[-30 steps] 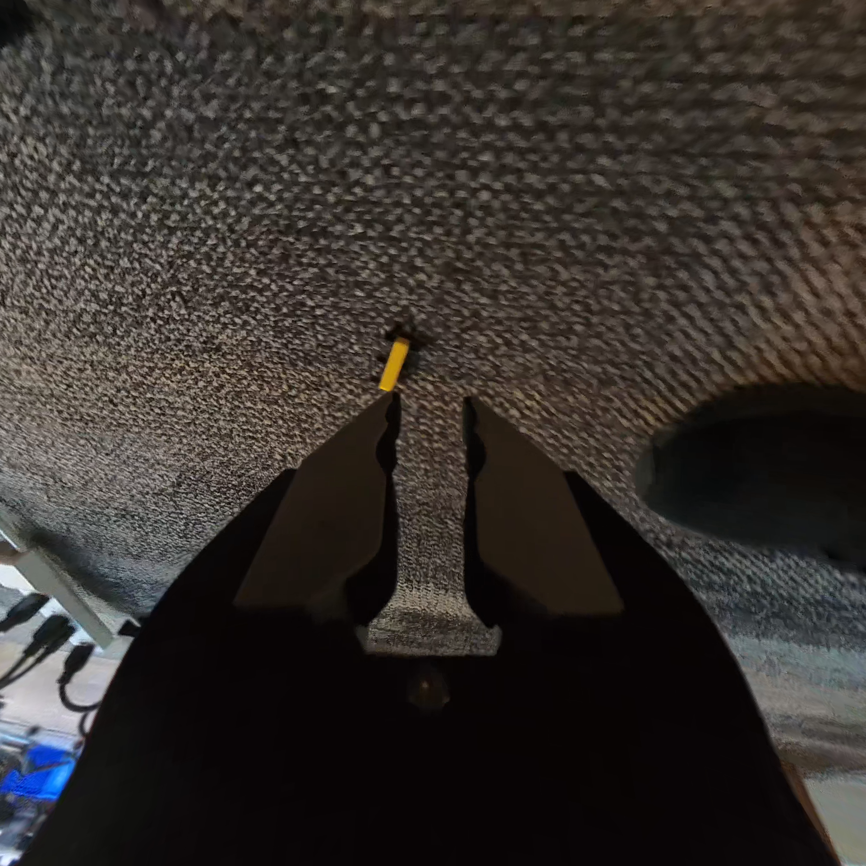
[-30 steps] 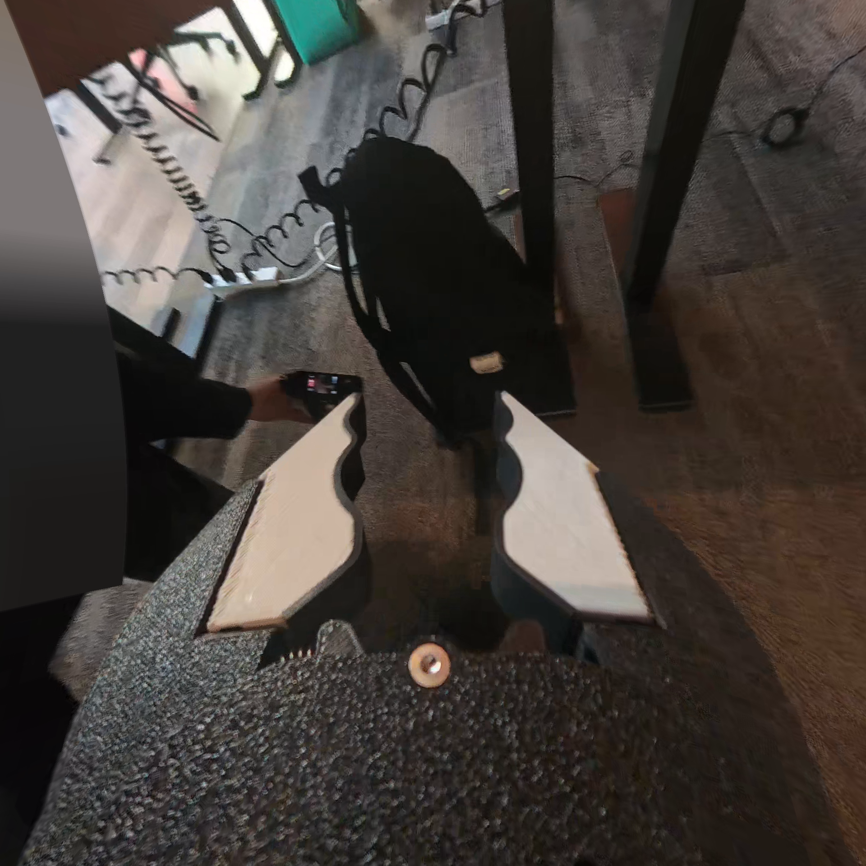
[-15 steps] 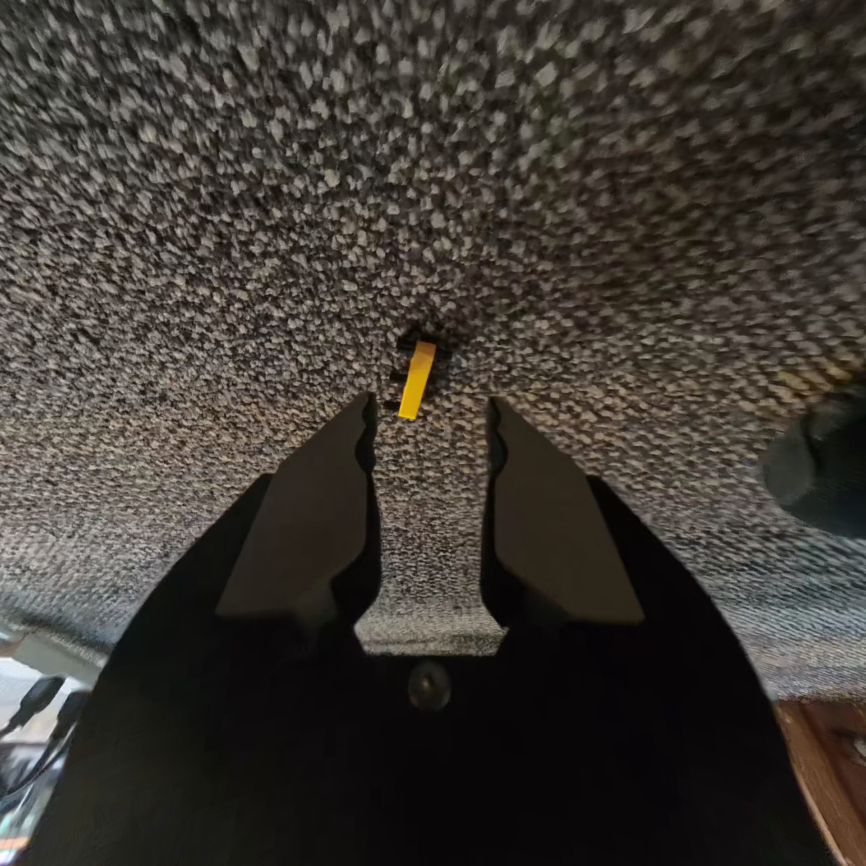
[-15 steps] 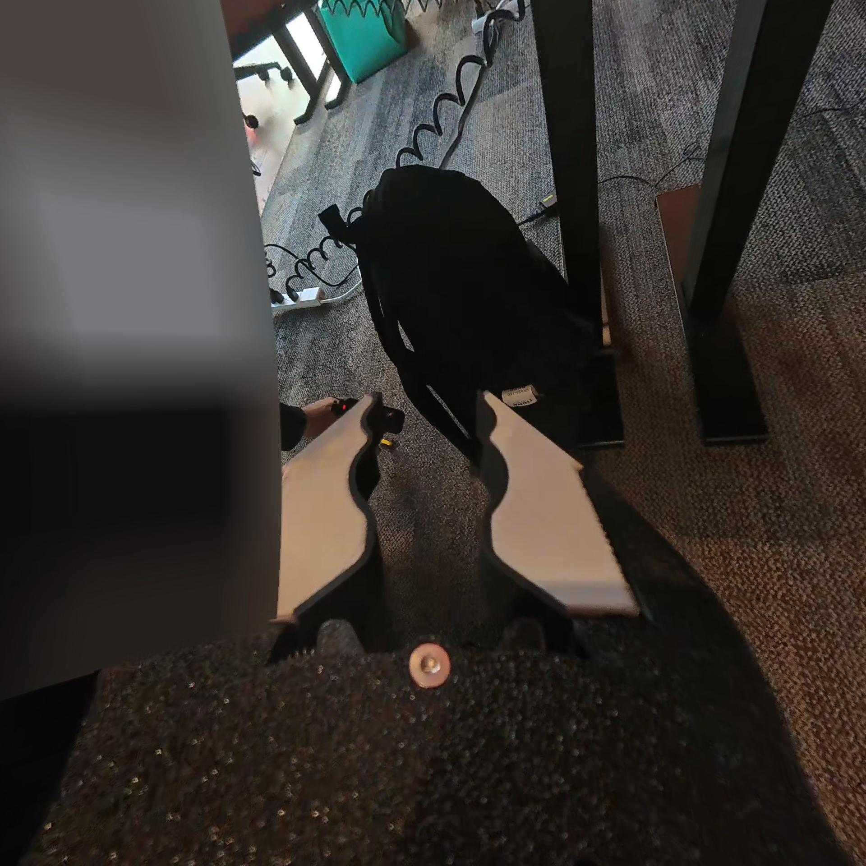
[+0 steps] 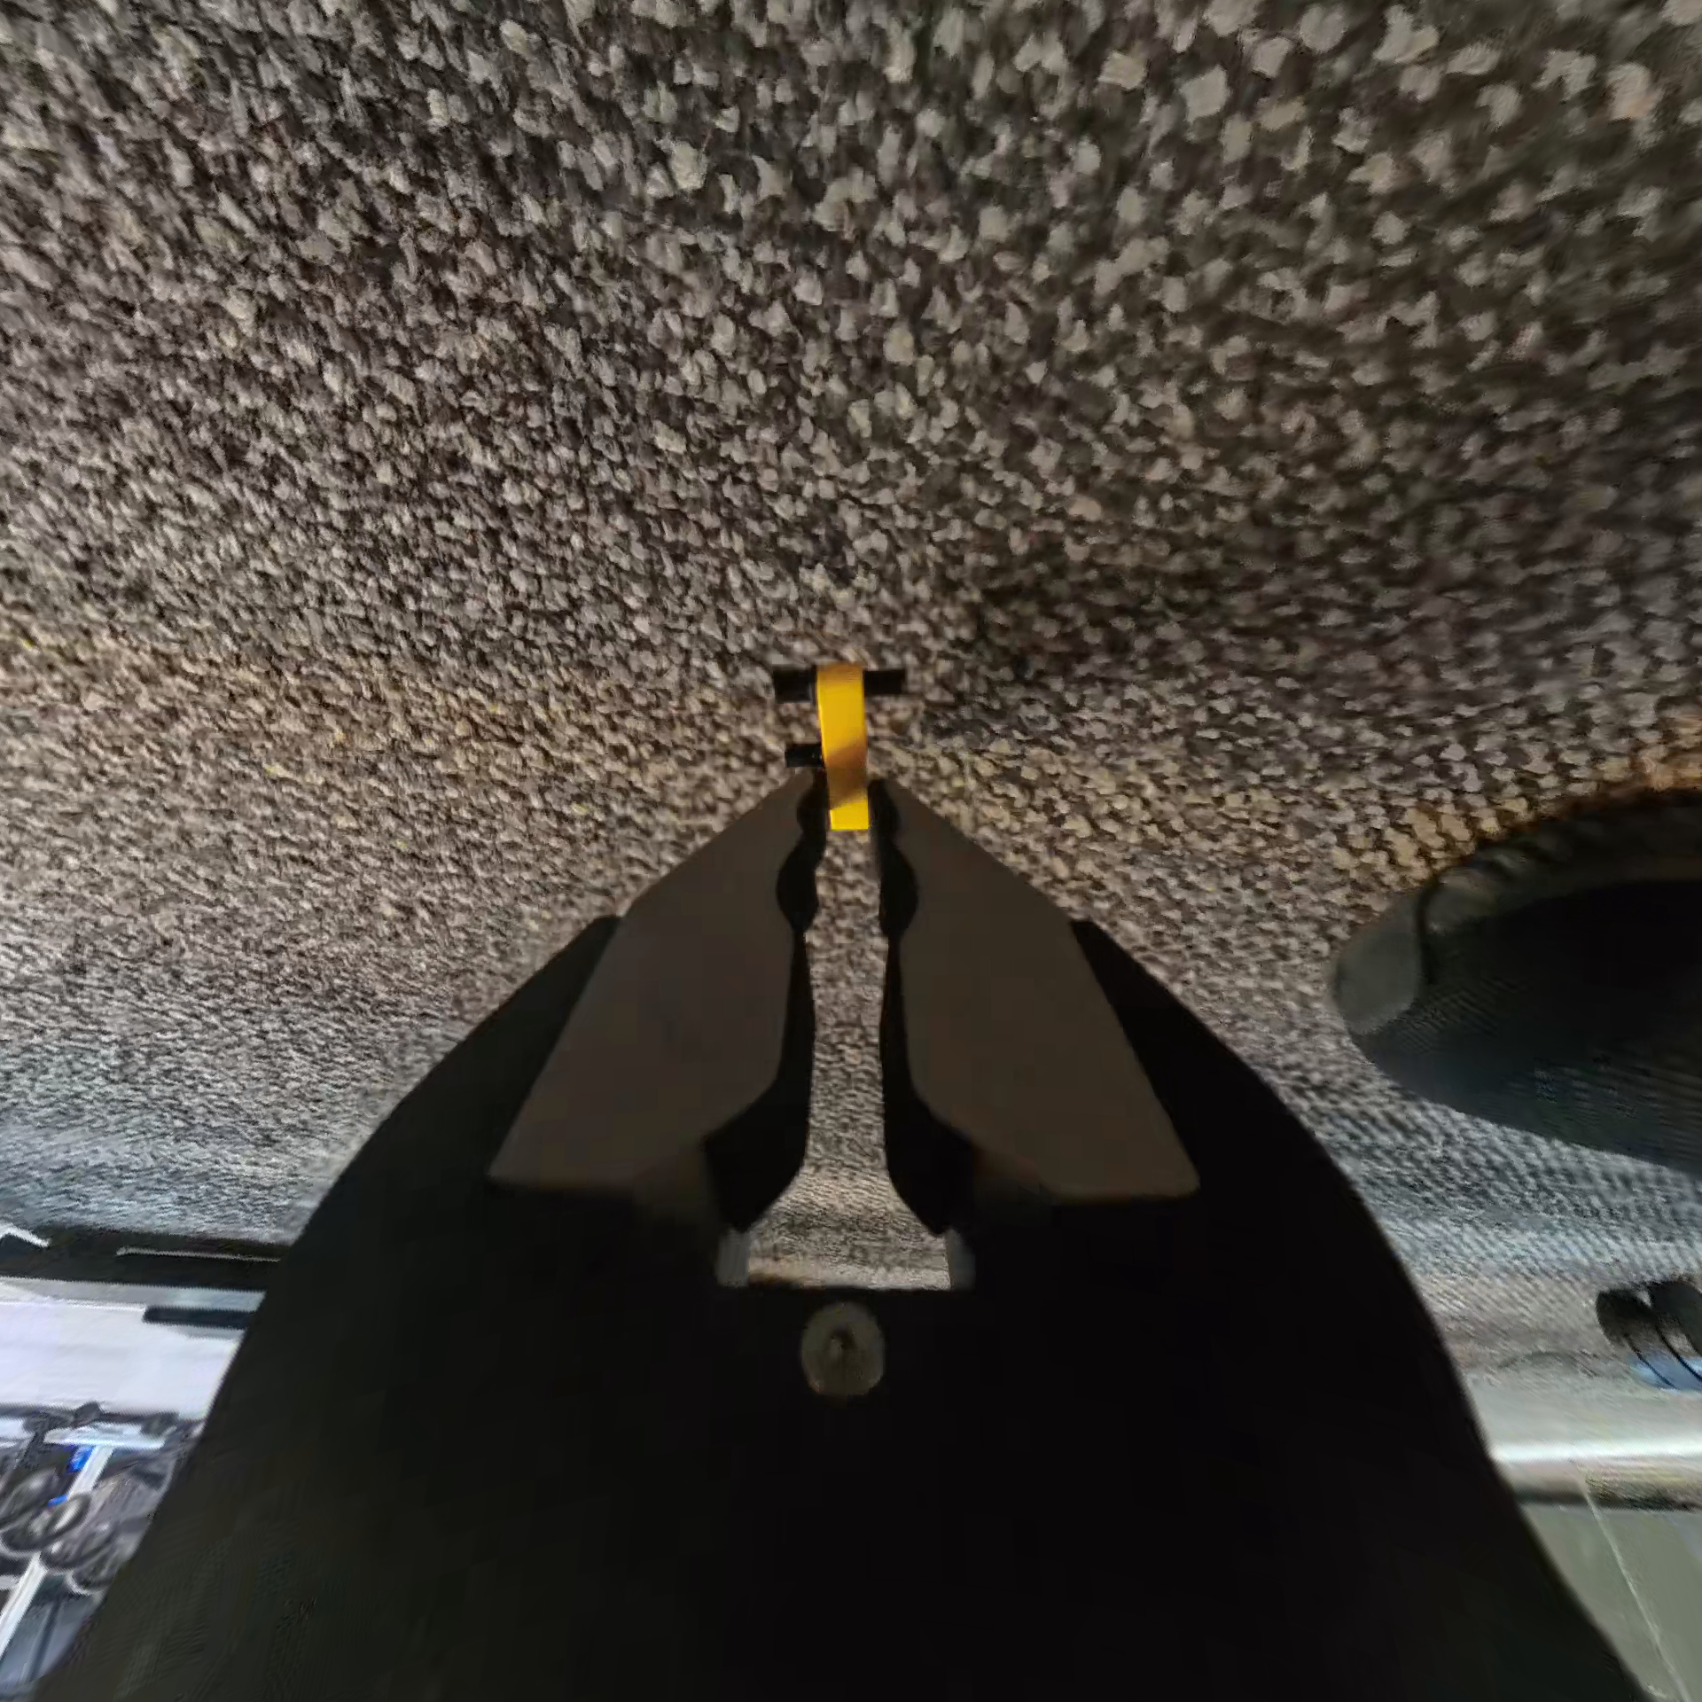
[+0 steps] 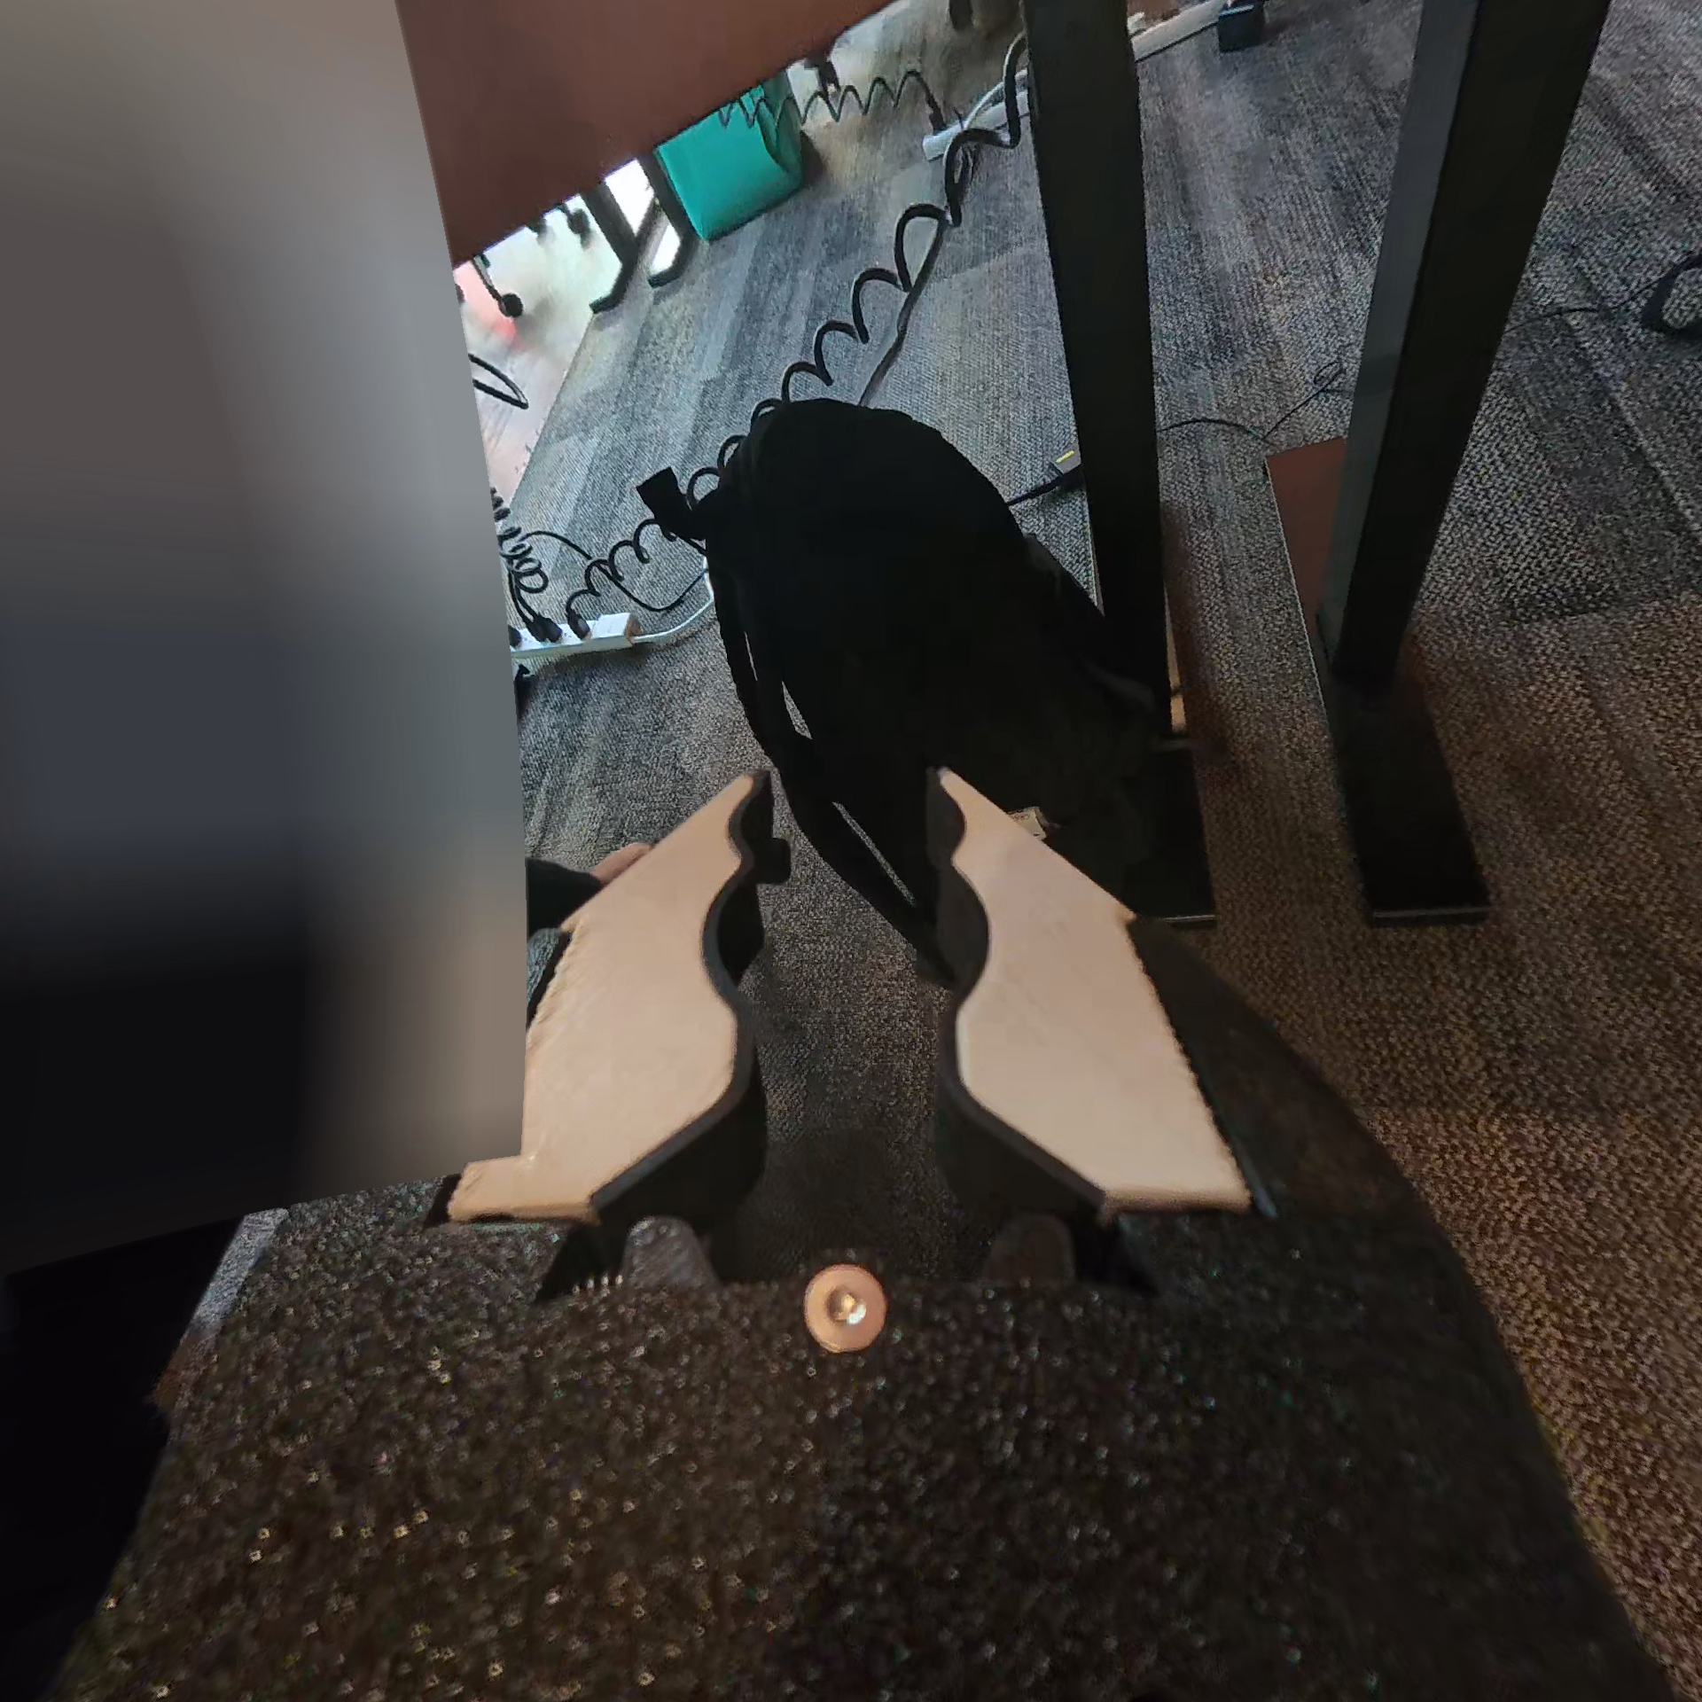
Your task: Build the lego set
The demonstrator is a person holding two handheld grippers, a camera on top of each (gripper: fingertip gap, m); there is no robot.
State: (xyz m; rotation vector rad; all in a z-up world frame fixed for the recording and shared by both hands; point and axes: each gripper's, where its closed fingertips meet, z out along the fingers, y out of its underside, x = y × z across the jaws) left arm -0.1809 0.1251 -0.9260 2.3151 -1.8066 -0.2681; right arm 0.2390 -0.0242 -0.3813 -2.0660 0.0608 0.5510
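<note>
Here left gripper pinches the yellow clip on carpet by its near end, so lift straight; right gripper hangs agape, empty.

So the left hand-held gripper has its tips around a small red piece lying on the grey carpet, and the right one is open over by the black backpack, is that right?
Nearly. The piece is yellow, not red, as the left wrist view shows, with the left hand-held gripper tips at its near end on the carpet. The right hand-held gripper is open, facing the black backpack.

Yellow clip, speckled grey carpet
</note>
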